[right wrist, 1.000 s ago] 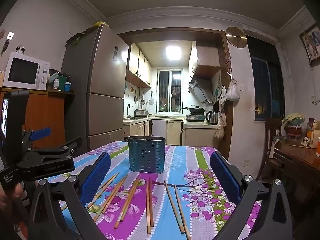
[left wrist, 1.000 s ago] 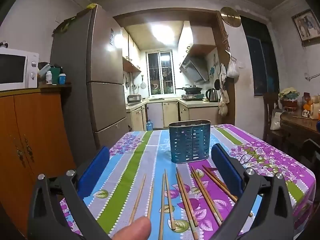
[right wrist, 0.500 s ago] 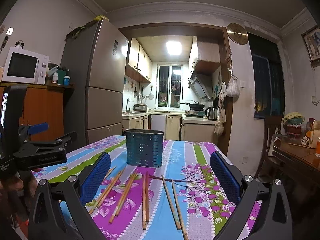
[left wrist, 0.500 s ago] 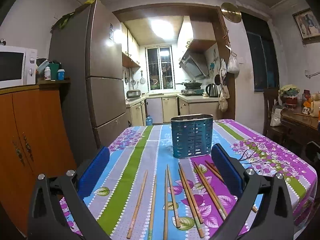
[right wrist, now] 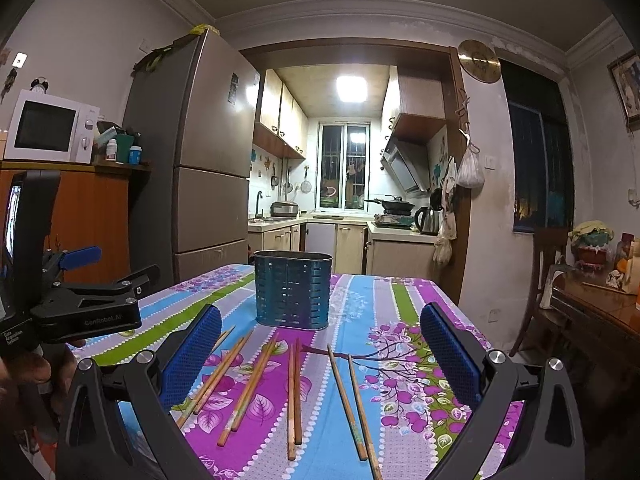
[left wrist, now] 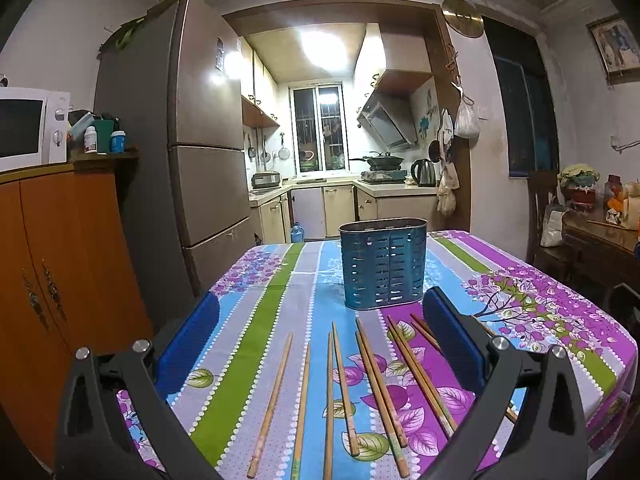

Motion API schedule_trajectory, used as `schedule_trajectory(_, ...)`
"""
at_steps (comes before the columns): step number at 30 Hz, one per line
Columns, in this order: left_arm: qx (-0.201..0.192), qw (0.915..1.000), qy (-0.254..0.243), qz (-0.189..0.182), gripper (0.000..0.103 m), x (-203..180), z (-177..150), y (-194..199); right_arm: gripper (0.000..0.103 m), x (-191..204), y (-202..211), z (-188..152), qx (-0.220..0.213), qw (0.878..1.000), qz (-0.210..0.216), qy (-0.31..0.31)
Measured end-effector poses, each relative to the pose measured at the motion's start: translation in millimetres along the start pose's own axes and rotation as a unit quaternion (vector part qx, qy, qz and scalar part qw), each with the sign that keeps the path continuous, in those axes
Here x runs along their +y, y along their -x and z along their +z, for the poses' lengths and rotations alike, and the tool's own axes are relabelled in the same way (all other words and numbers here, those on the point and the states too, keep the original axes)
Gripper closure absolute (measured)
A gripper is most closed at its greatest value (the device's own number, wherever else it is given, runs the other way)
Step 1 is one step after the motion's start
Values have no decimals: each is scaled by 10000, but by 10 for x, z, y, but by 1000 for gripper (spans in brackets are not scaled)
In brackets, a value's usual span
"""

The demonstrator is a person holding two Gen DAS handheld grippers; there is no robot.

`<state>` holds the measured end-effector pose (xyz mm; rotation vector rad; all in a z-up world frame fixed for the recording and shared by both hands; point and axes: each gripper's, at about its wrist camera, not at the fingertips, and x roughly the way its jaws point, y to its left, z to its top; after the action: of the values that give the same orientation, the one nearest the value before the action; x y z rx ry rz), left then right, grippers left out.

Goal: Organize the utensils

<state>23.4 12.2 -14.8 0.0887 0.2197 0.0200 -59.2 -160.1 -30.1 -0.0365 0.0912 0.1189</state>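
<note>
Left wrist view: wooden chopsticks lie loose in rough rows on the flowered tablecloth, just in front of a blue slotted holder standing upright farther back on the table. The left gripper hovers above them with its blue pads wide apart and nothing between them. In the right wrist view the right gripper is likewise spread wide and empty over the same chopsticks, with the holder beyond
</note>
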Motion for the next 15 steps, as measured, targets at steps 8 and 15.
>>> schedule_trajectory(8, -10, 10000, 17, 1, 5, 2, 24, -6, 3, 2, -14, 10, -9, 10000, -1, -8)
schedule_trajectory(15, -4, 10000, 4, -6, 5, -9, 33, -6, 3, -20, -14, 15, -44, 10000, -23, -62)
